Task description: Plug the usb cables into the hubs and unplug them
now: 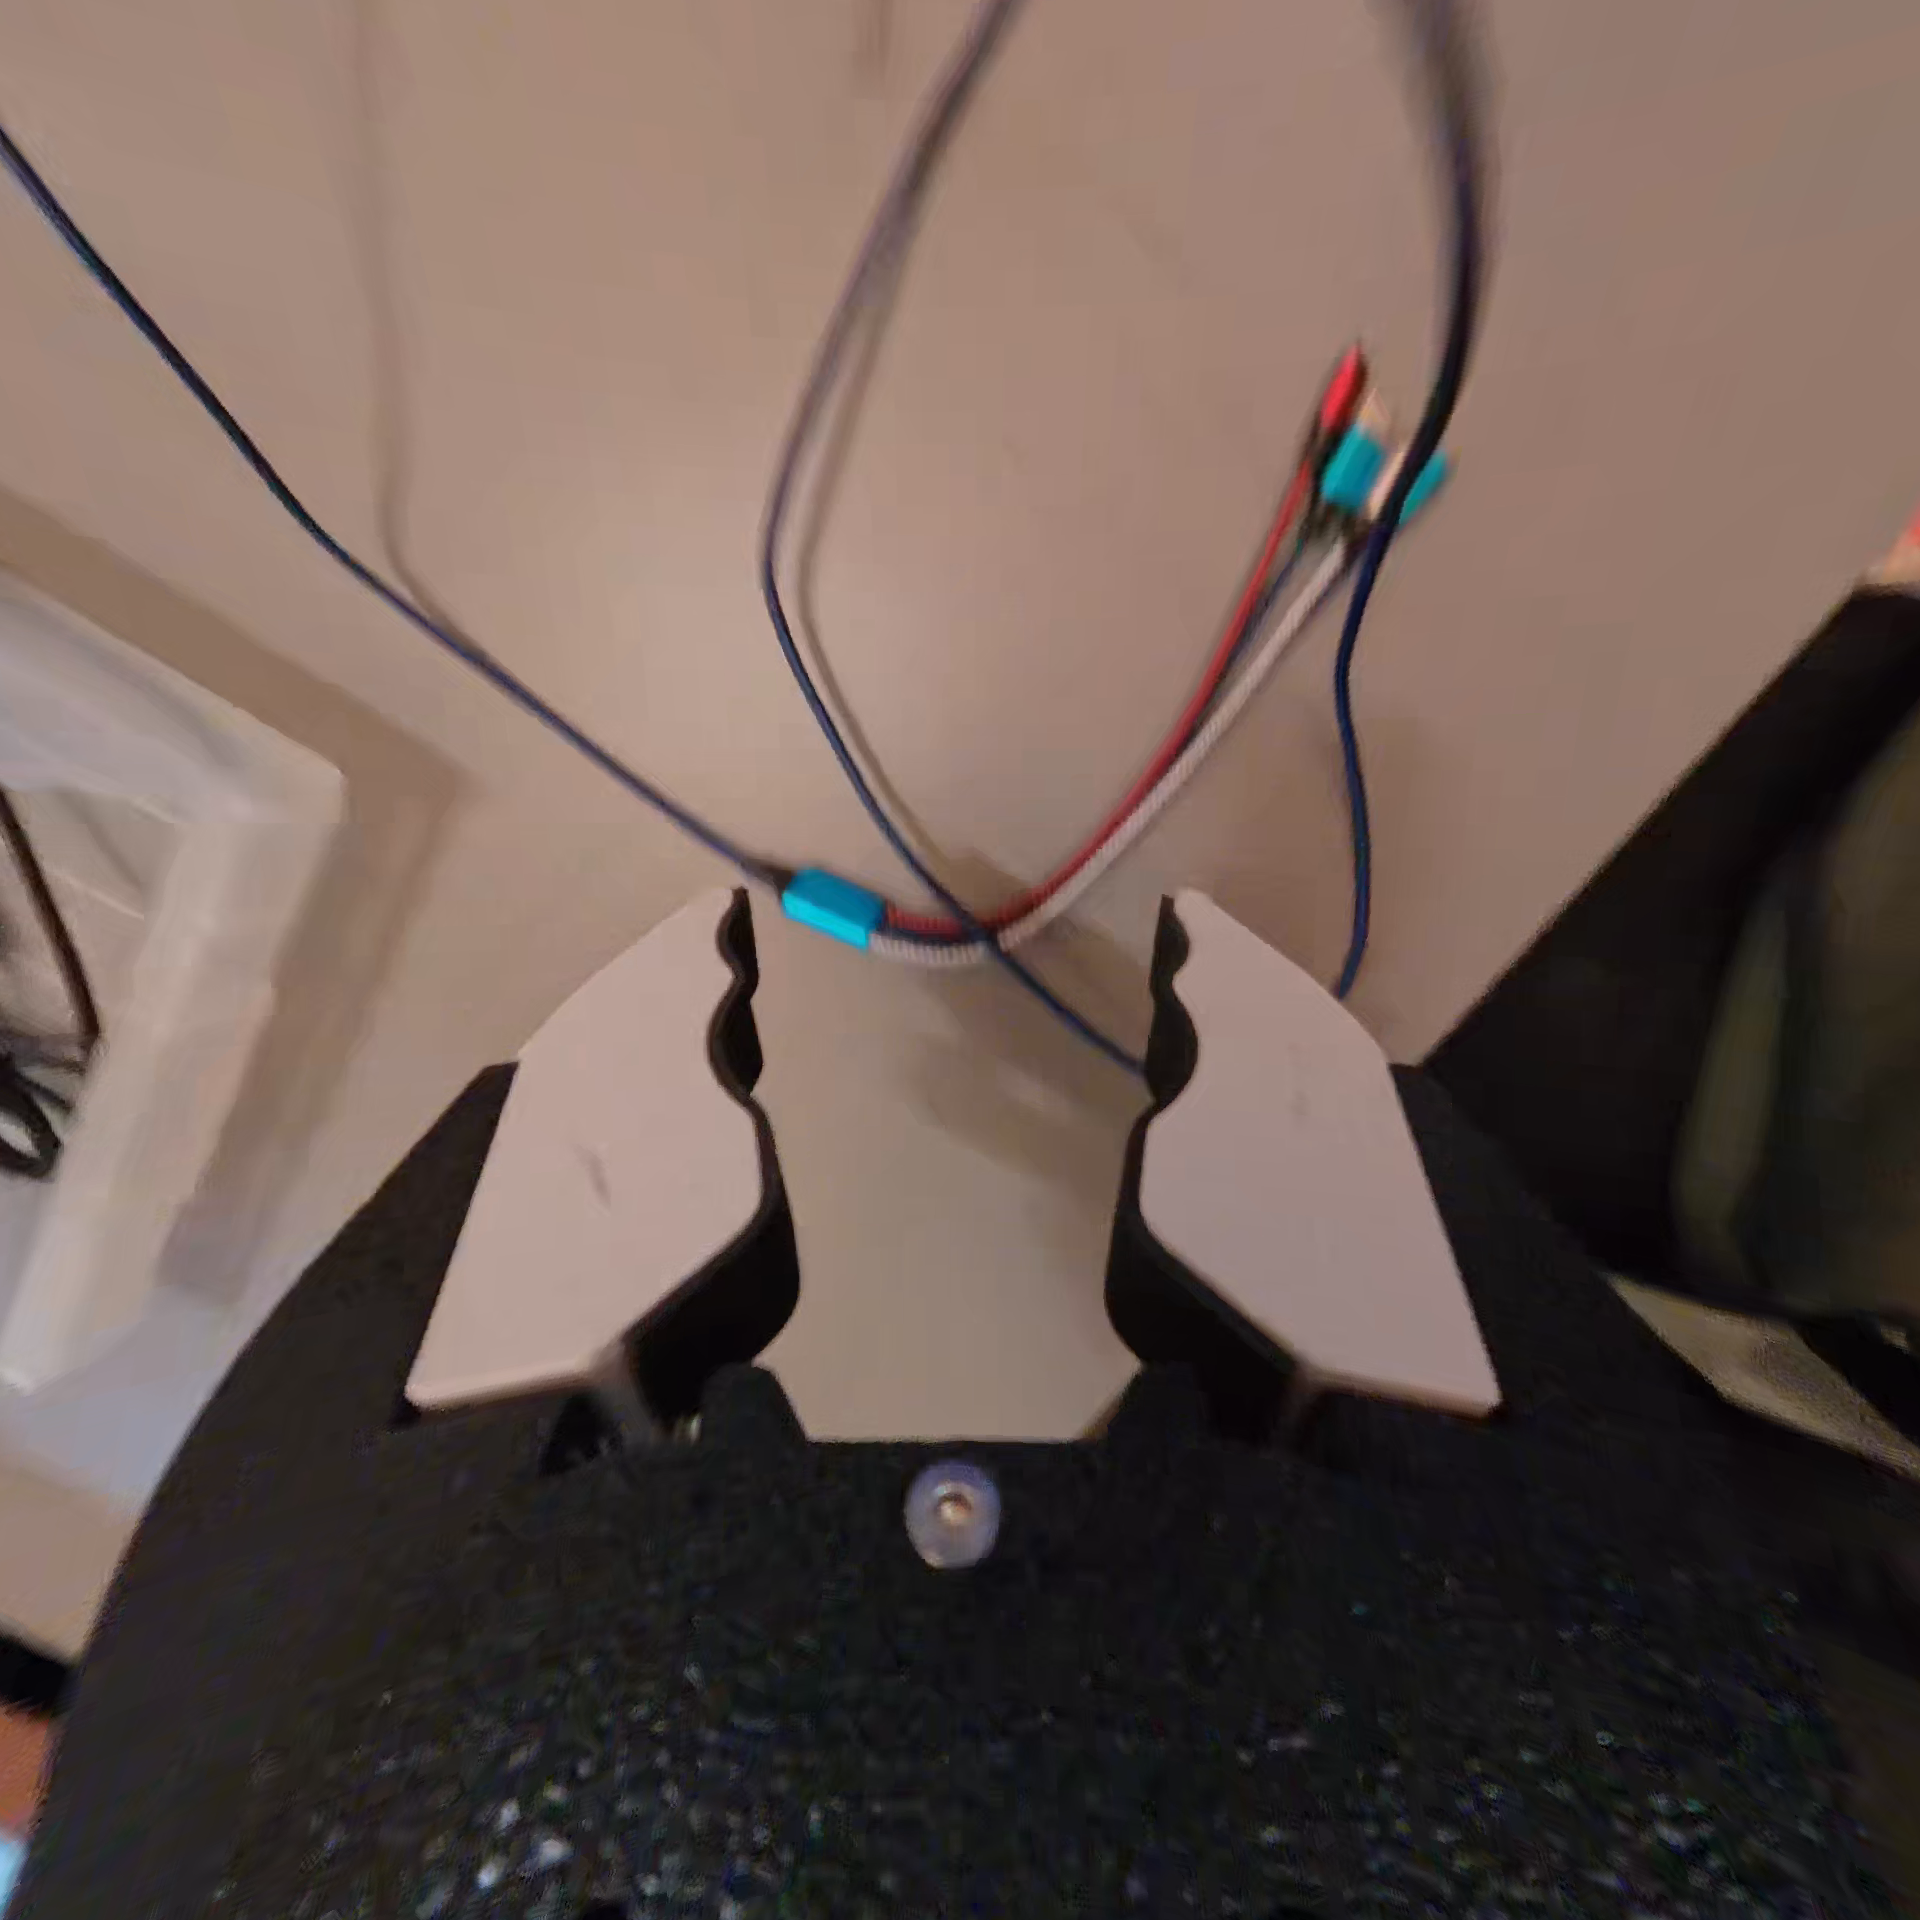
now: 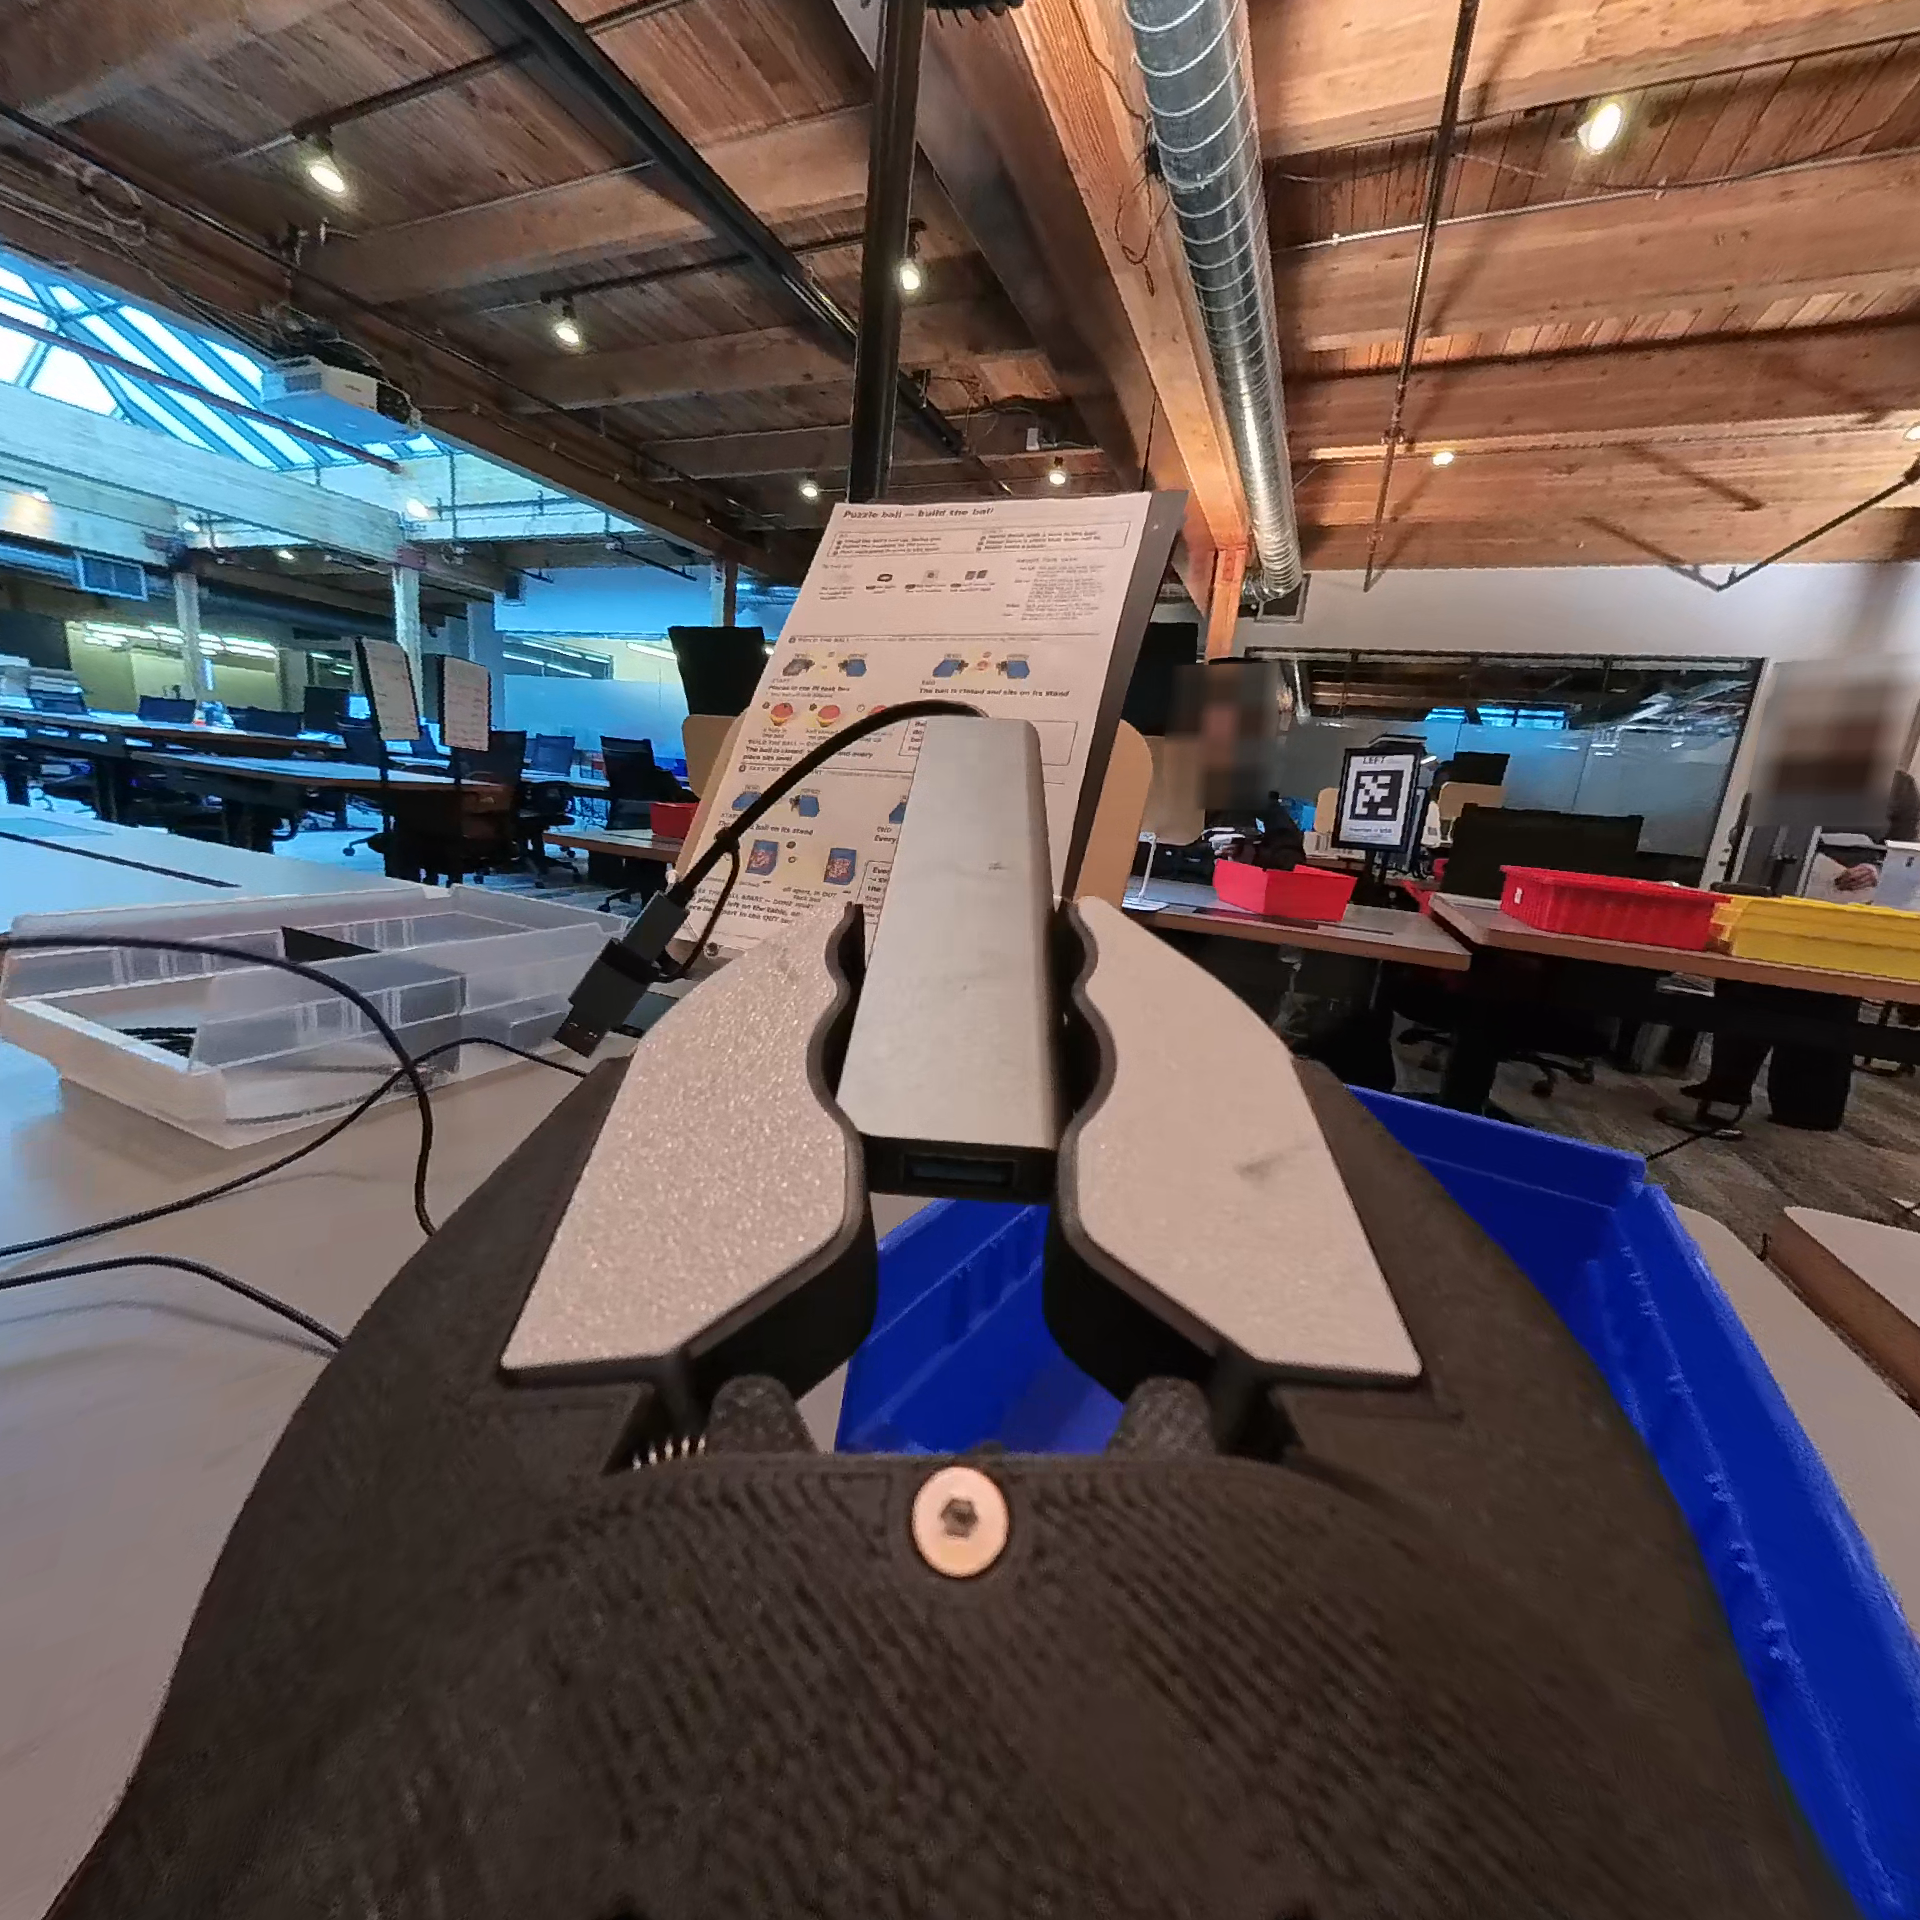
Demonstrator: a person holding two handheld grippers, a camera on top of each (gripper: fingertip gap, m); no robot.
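Note:
My right gripper [image 2: 961,914] is shut on a grey USB hub [image 2: 951,935] and holds it tilted up above a blue bin [image 2: 1621,1351]. The hub's port end faces the camera; its own short black lead with a black plug [image 2: 613,987] hangs off to the left. My left gripper [image 1: 956,904] is open and empty, pointing down at the beige table [image 1: 571,364]. Just past its fingertips lies a teal USB plug [image 1: 826,909] on a dark blue cable. Red, white and blue cables cross there. More teal plugs [image 1: 1371,478] and a red plug [image 1: 1345,379] lie farther right. The left view is blurred.
A clear plastic organiser box [image 2: 260,997] sits on the table at left, with thin black cables [image 2: 416,1143] trailing beside it. An instruction sheet on a stand [image 2: 966,644] stands behind the hub. A white object [image 1: 135,935] and a dark shape [image 1: 1714,987] flank the left gripper. One gripper's finger ends stand about 40 centimeters off the other's. To reach the teal USB plug [image 1: 826,909] in a straight line is about 8 centimeters for my left fingers, about 45 centimeters for my right.

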